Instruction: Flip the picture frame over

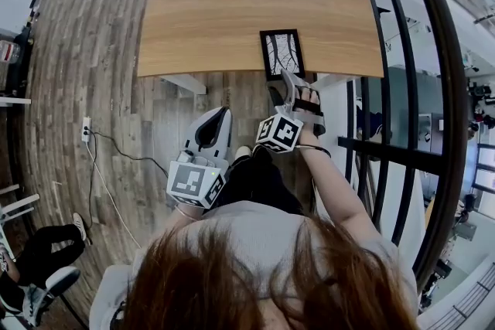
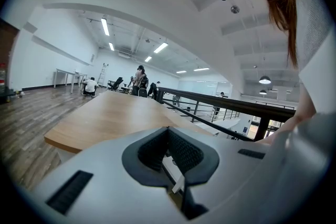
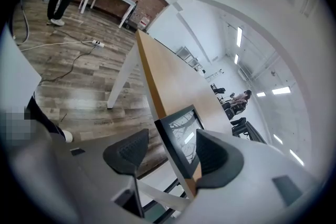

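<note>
A black picture frame (image 1: 282,52) lies face up at the near edge of the wooden table (image 1: 232,4), showing a black-and-white branch print. My right gripper (image 1: 282,86) sits at the frame's near end. In the right gripper view the frame (image 3: 184,136) lies between the jaws of the right gripper (image 3: 170,144), which stand wide apart with neither pad pressing on it. My left gripper (image 1: 223,113) hangs below the table edge, to the left of the frame, with nothing in it. Its pads (image 2: 181,152) meet at the tips in the left gripper view.
A black railing (image 1: 387,89) runs along the table's right side. A power strip (image 1: 86,129) and its cable lie on the wood floor to the left. A person's legs and shoes (image 1: 31,274) show at the lower left. Several people (image 2: 139,78) are far beyond the table.
</note>
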`<state>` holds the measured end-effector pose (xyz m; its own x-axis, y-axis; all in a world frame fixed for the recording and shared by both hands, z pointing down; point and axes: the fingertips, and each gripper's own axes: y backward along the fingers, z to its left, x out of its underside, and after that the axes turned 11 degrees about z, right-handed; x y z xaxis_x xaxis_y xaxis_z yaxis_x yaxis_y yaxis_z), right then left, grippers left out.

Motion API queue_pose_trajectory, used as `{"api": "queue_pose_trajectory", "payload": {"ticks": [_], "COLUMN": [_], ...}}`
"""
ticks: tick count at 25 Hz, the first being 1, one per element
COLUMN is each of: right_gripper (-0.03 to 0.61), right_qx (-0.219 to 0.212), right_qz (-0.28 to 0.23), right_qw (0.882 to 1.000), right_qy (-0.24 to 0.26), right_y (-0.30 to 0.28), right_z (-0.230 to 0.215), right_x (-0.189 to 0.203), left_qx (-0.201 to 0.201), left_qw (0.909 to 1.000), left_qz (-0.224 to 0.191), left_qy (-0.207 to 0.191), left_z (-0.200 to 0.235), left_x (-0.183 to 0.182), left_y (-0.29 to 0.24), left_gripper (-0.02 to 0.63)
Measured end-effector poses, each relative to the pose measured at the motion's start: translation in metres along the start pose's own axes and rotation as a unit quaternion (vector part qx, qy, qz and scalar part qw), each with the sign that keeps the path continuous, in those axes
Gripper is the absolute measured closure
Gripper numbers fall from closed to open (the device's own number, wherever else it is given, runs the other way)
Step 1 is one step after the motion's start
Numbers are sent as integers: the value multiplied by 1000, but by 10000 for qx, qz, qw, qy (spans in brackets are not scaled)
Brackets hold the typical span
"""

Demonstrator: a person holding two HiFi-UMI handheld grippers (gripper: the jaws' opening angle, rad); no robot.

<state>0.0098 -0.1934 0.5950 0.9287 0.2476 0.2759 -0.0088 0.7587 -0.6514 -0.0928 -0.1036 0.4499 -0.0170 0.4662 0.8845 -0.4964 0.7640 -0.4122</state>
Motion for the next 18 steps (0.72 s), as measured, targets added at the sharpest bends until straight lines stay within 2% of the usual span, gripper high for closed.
{"api": "queue_pose_trajectory", "payload": {"ticks": [4,8,11,15,16,18], "right_gripper": [310,311,313,315,316,342], "right_qx": [186,355,159,-155,-116,83], "right_qz": [-375,-1128,-1753,-2667,-2813,-3012], "right_qw": [9950,9732,9444,8818,8702,8579], "right_qy": [-910,-1971,-2775,-3886,-4043,-4161], "right_y": [39,92,127,172,180,194], "right_z": [-32,-80,-109,-148,-157,-173], "right_x": [-7,-26,-37,-39,-36,-32], "left_qx": [-47,0,75,163,200,287], "left_qw": [9999,9991,9975,9952,9944,9923], "left_qz": [-105,-286,-495,-788,-868,-1036], "left_qy": [-59,-323,-504,-563,-574,-609], "left_z": [1,-12,-24,-35,-39,-46], "left_x": [-7,-21,-39,-62,-69,-83], "left_y": [1,1,2,5,5,4], "left_gripper": [607,607,607,607,607,607]}}
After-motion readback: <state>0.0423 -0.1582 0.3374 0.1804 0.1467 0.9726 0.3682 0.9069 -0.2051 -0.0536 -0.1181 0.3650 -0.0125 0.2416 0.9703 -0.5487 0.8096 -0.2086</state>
